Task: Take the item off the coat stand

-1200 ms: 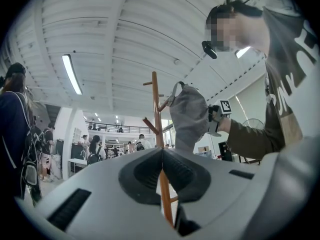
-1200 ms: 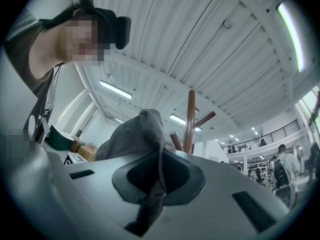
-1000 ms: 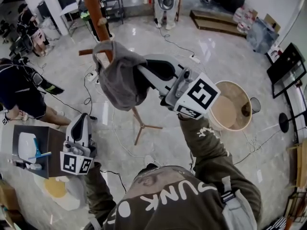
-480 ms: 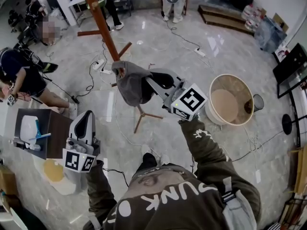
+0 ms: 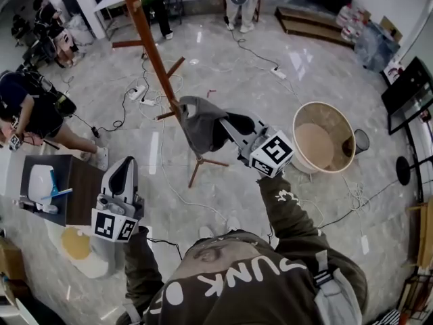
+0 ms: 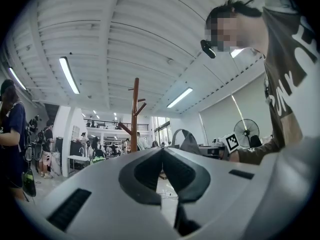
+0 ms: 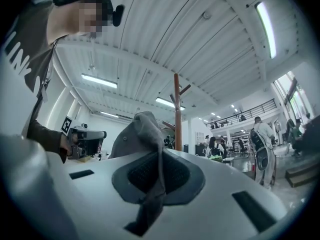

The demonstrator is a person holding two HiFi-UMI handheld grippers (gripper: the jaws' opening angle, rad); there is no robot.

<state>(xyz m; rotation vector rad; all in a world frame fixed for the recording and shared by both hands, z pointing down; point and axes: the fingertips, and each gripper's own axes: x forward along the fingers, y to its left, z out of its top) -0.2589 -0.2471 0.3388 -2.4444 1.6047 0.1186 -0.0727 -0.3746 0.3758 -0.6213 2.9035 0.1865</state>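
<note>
A grey cap [image 5: 201,124] hangs clear of the brown wooden coat stand [image 5: 152,42], just right of its pole. My right gripper [image 5: 222,118] is shut on the cap's fabric. In the right gripper view the cap [image 7: 142,134] drapes over the closed jaws of the right gripper [image 7: 161,153], with the stand [image 7: 177,109] behind it. My left gripper [image 5: 125,161] is held low at the left, away from the stand. Its jaws meet with nothing between them in the left gripper view [image 6: 161,150], where the stand [image 6: 134,114] and the cap [image 6: 189,141] show far off.
A round beige tub [image 5: 325,141] stands on the floor to the right. A dark side table [image 5: 74,195] with a white object is at the left. People [image 5: 30,114] stand at the left and back. Cables cross the floor around the stand's feet [image 5: 203,164].
The right gripper has carried the cap down and away from the stand's peg, which it hung close to before. The left gripper has barely moved.
</note>
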